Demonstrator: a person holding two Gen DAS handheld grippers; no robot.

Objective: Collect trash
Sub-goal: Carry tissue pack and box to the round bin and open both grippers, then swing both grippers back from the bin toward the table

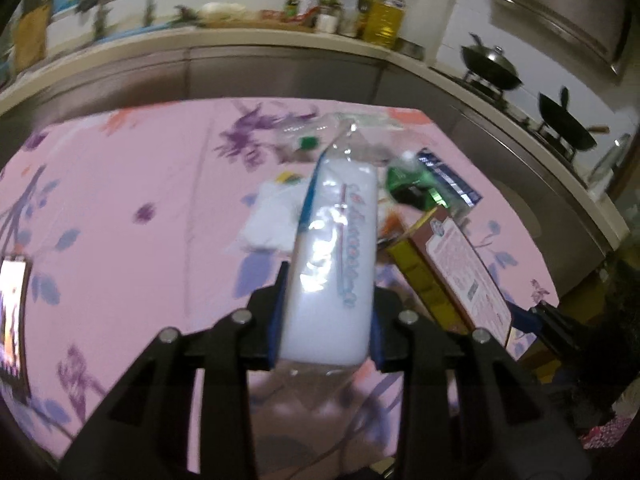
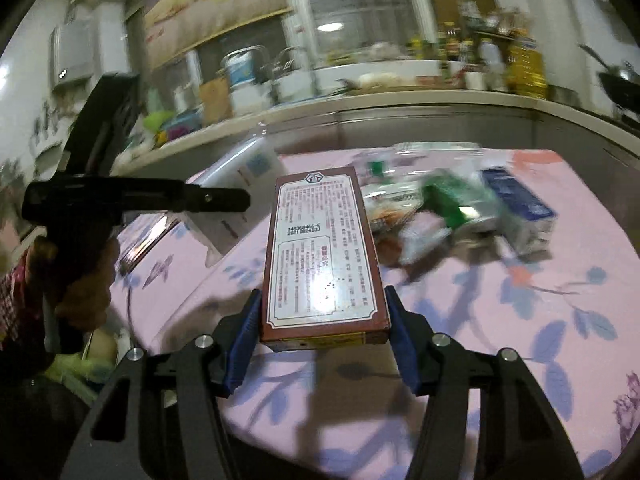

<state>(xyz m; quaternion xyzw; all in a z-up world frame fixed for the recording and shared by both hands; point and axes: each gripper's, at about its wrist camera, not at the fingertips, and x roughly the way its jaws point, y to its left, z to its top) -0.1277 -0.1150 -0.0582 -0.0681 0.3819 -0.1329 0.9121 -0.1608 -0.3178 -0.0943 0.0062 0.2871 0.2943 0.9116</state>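
While my left gripper (image 1: 325, 320) pinches the slick tissue pack (image 1: 334, 264) and right gripper (image 2: 322, 328) clamps the brown box (image 2: 324, 252), either could slip out.

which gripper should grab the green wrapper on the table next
Neither yet: left gripper holds the white tissue pack, right gripper the brown box. Once emptied, right; the green wrapper lies nearer it.

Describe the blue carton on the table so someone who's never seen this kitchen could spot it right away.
Start at the pink floral tablecloth below the kitchen counter. Go to the trash pile at its far end: the carton lies on the pile's right edge, beside a crushed green bottle. It's the only dark blue, box-shaped item there; the brown box is held in the right tool.
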